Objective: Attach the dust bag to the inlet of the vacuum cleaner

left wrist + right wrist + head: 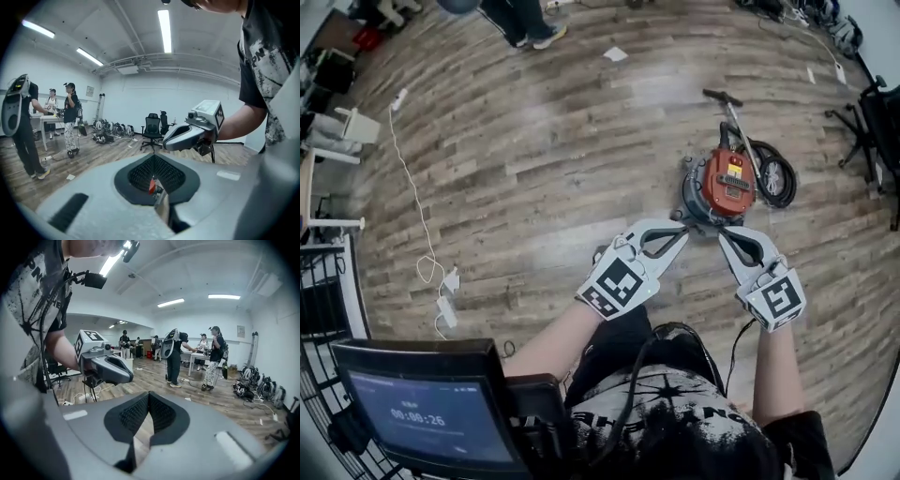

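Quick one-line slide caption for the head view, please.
Left gripper and right gripper, both shut and empty, hover over the red vacuum cleaner on the wood floor.

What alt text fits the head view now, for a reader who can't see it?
A person holds two shut, empty grippers, the left gripper and the right gripper, tips close together, pointing toward a red vacuum cleaner on the wooden floor. A black hose coils beside it; a screen sits lower left.

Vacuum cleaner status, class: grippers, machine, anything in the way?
Left gripper and right gripper both shut, empty. Vacuum cleaner on floor, no dust bag seen. Black hose coiled beside it.
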Demonstrator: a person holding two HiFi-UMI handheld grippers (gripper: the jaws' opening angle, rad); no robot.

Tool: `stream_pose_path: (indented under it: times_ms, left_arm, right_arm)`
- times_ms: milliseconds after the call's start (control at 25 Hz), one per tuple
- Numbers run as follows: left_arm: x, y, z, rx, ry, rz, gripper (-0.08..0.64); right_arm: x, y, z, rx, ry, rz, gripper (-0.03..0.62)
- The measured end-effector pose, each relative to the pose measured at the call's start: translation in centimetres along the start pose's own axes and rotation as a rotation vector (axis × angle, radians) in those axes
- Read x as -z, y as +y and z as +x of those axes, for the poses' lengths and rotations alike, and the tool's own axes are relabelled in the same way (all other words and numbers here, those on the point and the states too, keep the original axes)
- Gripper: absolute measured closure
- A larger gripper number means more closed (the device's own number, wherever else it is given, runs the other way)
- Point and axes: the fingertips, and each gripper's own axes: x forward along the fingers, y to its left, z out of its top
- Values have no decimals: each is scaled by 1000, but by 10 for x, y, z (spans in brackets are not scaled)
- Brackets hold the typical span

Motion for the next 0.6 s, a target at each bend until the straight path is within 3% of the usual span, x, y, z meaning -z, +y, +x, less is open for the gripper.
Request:
stream_pose_path:
  times_ms: [320, 600]
  left_arm:
    - [-82, 28, -36, -56, -120, 31, 558]
    - [-115, 20, -22, -108, -145, 46, 558]
  right_arm:
    - [-89, -10, 2, 17, -134, -11, 586]
    - [-120, -29, -13, -39, -208, -69, 586]
